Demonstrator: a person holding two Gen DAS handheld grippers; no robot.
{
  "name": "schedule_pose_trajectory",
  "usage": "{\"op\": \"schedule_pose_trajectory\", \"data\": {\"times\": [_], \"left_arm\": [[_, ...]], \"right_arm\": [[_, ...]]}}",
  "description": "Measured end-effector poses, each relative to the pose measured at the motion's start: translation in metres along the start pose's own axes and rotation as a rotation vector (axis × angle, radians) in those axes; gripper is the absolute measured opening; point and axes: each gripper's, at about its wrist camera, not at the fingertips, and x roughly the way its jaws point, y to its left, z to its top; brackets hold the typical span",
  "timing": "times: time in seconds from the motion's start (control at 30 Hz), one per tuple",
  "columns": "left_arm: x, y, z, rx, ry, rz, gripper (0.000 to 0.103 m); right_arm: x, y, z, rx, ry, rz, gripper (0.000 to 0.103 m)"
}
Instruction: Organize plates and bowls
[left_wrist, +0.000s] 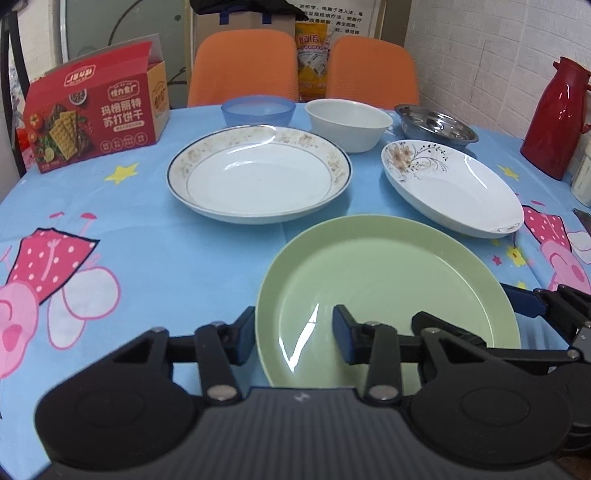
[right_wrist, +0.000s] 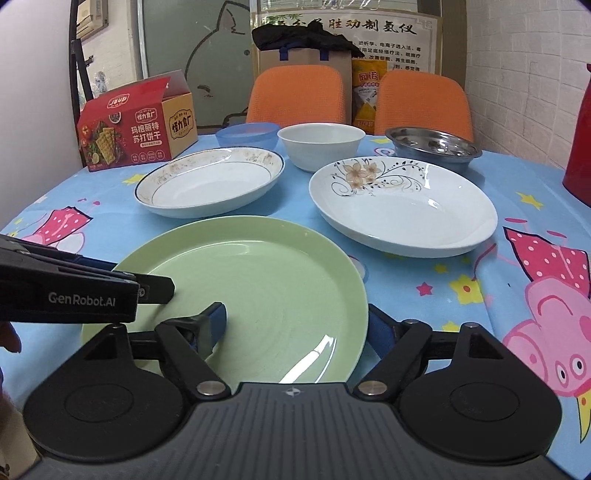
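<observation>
Nearest both cameras, green plate (left_wrist: 388, 277) is lying flat on the blue tablecloth (left_wrist: 166, 258), round, so no long axis to align to. Left gripper (left_wrist: 293, 332) is straddling its left rim: outer pad sitting against the rim edge, inner pad resting over the inner slope, jaws drawn in narrow. Inner contact is not fully clear; judging it a pinch on the rim. Right gripper (right_wrist: 297, 325) is bracketing the opposite, right rim with jaws spread wide, one finger inside the plate, one outside, neither pad visibly pressing. Both hands are equally near, one per side. Critical relation for the next move: the plate is lying directly ahead of and between the two grippers, with the destination plates beyond it. Farther out, gold-rimmed plate (left_wrist: 258, 173) is sitting ahead-left and flower plate (left_wrist: 450, 184) ahead-right, apart from each other. Behind them, blue bowl (left_wrist: 258, 110), white bowl (left_wrist: 347, 123) and steel bowl (left_wrist: 436, 123) are standing in a row, unstacked.
</observation>
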Motion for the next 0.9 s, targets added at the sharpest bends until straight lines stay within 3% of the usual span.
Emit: {"op": "schedule_pose_trajectory", "data": {"times": [0.17, 0.3, 0.5, 0.9], "left_arm": [[-0.022, 0.020, -0.003, -0.047, -0.022, 0.021, 0.036], [-0.039, 0.047, -0.011, -0.092, -0.031, 0.094, 0.035], [-0.044, 0.090, -0.025, -0.151, -0.014, 0.194, 0.034], [-0.021, 0.094, -0.022, -0.128, -0.028, 0.138, 0.034]], "right_arm": [[-0.014, 0.013, 0.007, 0.028, -0.030, 0.030, 0.103], [-0.015, 0.041, 0.013, -0.002, -0.054, 0.084, 0.103], [0.007, 0.085, 0.014, -0.041, -0.011, 0.192, 0.103], [0.025, 0.092, 0.014, -0.067, 0.021, 0.163, 0.103]]}}
